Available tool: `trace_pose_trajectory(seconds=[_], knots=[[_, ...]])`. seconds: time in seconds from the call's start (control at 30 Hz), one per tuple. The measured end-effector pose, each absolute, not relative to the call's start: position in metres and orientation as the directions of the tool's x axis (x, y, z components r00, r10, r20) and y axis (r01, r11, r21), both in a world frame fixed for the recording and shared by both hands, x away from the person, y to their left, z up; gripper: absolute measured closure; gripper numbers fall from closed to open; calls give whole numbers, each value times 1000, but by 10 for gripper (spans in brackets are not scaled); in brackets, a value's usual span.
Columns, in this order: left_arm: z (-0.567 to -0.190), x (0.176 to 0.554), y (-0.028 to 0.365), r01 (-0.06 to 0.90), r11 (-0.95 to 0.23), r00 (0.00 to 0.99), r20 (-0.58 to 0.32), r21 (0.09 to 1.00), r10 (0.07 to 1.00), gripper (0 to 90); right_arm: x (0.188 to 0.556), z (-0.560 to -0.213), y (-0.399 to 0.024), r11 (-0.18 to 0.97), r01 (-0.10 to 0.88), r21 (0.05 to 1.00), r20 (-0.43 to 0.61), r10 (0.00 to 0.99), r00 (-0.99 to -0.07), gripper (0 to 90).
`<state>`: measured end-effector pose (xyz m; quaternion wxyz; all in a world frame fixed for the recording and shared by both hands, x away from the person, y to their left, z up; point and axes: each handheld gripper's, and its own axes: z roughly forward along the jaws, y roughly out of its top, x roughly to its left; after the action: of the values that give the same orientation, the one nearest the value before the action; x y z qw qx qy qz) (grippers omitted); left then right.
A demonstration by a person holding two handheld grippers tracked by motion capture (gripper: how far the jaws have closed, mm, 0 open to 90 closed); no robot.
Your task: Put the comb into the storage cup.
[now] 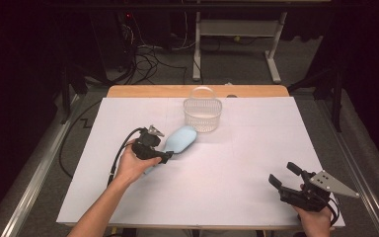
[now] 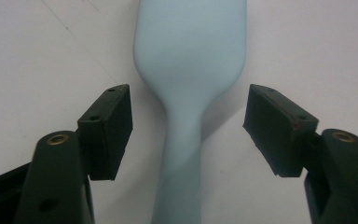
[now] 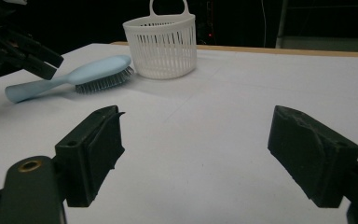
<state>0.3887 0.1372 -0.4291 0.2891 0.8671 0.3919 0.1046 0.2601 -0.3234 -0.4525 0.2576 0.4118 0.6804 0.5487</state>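
Observation:
A light-blue hairbrush [image 1: 180,139] lies bristles down on the white table top [image 1: 227,192], its head pointing toward the basket. My left gripper [image 1: 162,151] hovers over the brush's handle. In the left gripper view the handle [image 2: 182,154] runs up between the two black pads [image 2: 112,130], with a gap on each side, so the left gripper [image 2: 189,126] is open. My right gripper [image 1: 283,173] rests at the near right of the table, held in a hand, jaws wide apart. The right gripper [image 3: 196,154] has only bare table between its pads; farther off lie the brush [image 3: 74,77] and the left gripper [image 3: 23,51].
A white plastic mesh basket [image 1: 203,114] with a hoop handle stands at the back middle of the table, just beyond the brush head; it looks empty [image 3: 161,44]. A wooden edge [image 1: 148,91] runs along the far side. Cables and table legs sit on the floor behind.

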Motion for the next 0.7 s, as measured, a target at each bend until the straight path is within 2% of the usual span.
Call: trace_pose_trajectory(seconds=[0.27, 0.7], knots=[[-433, 390, 135, 636, -556, 669, -24, 536, 743, 410, 261, -453, -323, 60, 284, 957, 104, 841, -530, 183], [-445, 397, 128, 663, -573, 661, -19, 482, 750, 441, 261, -453, -324, 55, 285, 957, 107, 847, -521, 183]])
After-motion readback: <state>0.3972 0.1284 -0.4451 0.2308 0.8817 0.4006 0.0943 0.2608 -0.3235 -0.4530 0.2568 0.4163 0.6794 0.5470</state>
